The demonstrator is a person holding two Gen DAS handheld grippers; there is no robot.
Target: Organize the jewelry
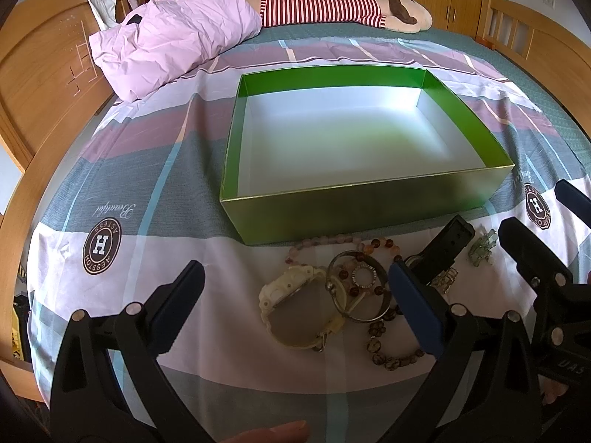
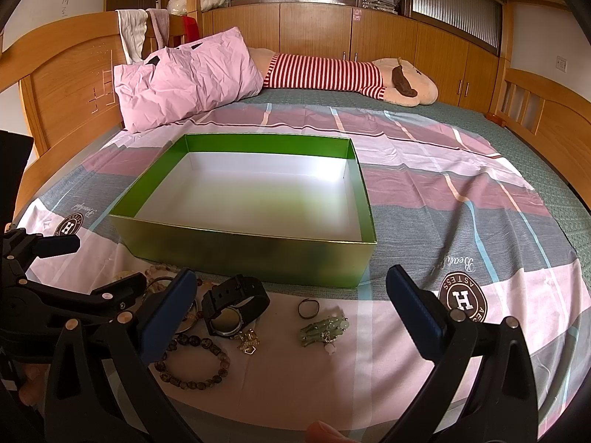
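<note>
Nearest to the cameras, both claws hang over the front edge of the bed with their blue-padded fingers spread wide and nothing between them: the left claw (image 1: 295,310) above the left half of the jewelry pile, the right claw (image 2: 291,313) above the right half. Just beyond the fingertips the pieces lie on the patterned bedsheet (image 1: 110,192), crowded together. On the left are a cream watch (image 1: 295,310), a metal bangle (image 1: 354,288) overlapping it, a dark bead bracelet (image 2: 192,358) and a pale pink bead strand (image 1: 321,243) close to the box wall. Toward the right sit a black watch (image 2: 236,306), a gold charm (image 2: 247,343) touching it, a small dark ring (image 2: 308,308) lying alone, and a pale green beaded piece (image 2: 325,328). Behind the pile, the open green box (image 1: 354,214) stands empty, its near wall just beside the farthest beads. The step in hand looks like the first pick. It would go best by choosing a piece that lies apart, such as the green piece or the black watch, so neighbours are not dragged along; closing across a strap or band, not over loose beads; then lifting clear of the near wall before letting go inside. The tangled left cluster is likelier to come up in a clump. Farther back lie a pink pillow (image 1: 173,29) and a striped plush toy (image 1: 343,7).
</note>
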